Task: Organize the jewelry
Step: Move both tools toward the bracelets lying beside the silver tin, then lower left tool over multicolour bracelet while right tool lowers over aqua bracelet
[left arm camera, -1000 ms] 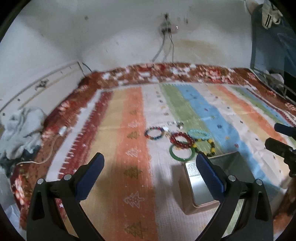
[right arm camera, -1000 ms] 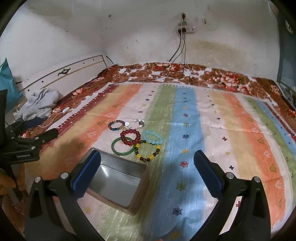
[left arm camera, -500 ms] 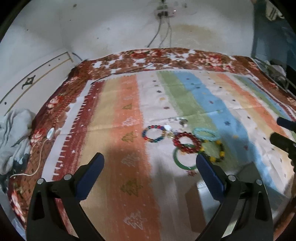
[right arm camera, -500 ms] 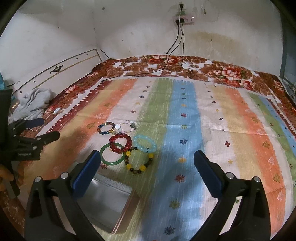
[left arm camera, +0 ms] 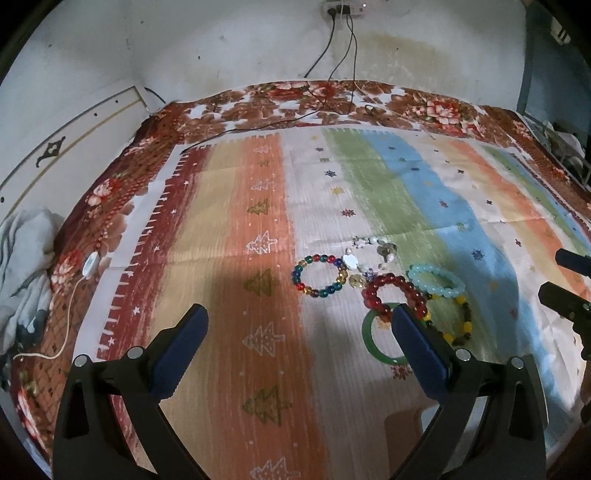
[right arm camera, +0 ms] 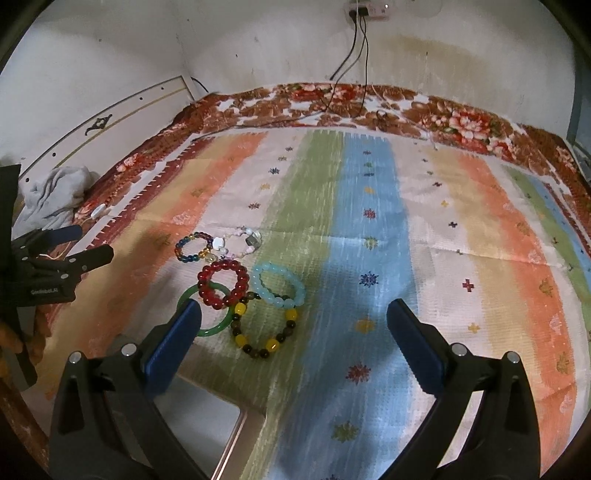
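Several bracelets lie in a cluster on the striped cloth: a multicolour bead bracelet, a red bead bracelet, a pale blue bead bracelet, a green bangle, a yellow and dark bead bracelet and a white charm bracelet. A metal box sits nearest me. My left gripper is open and empty above the cloth. My right gripper is open and empty just before the bracelets.
The striped cloth covers a bed with a floral red blanket around it. A grey garment and a white cable switch lie at the left edge. Cables hang from a wall socket.
Both grippers have moved forward toward the bracelets. The metal box has slid down to the bottom edge of both views. Both grippers stay open.
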Tool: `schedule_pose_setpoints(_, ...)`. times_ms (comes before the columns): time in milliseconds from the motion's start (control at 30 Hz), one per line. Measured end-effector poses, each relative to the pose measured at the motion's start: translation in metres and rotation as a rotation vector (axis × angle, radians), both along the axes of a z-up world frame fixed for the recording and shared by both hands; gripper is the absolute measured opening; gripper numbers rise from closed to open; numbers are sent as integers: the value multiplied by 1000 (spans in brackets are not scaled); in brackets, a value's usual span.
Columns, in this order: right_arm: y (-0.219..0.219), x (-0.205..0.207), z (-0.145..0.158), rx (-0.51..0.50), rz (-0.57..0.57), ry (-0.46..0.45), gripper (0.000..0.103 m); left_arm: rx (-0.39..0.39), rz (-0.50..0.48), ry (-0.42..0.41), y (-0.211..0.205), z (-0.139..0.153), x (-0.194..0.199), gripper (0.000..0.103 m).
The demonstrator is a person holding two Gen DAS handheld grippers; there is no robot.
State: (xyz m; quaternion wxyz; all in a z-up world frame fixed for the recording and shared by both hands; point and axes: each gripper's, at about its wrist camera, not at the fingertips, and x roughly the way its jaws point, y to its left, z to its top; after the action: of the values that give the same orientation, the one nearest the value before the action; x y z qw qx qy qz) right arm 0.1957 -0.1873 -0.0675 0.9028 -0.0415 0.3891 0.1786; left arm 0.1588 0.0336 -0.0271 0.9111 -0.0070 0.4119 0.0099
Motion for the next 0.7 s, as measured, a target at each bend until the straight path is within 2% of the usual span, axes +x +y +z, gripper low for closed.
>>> schedule_pose_setpoints(267,1,32,-21,-19,-29,105,99,20,16,81,4,-20,34,97)
schedule_pose_setpoints(467,6,52,-33,-12,-24,165,99,18,6,106,5,-30,49,97)
schedule_pose_setpoints(700,11,79,-53,11,-29,271,99,-22,14,169,13,-50,71,96)
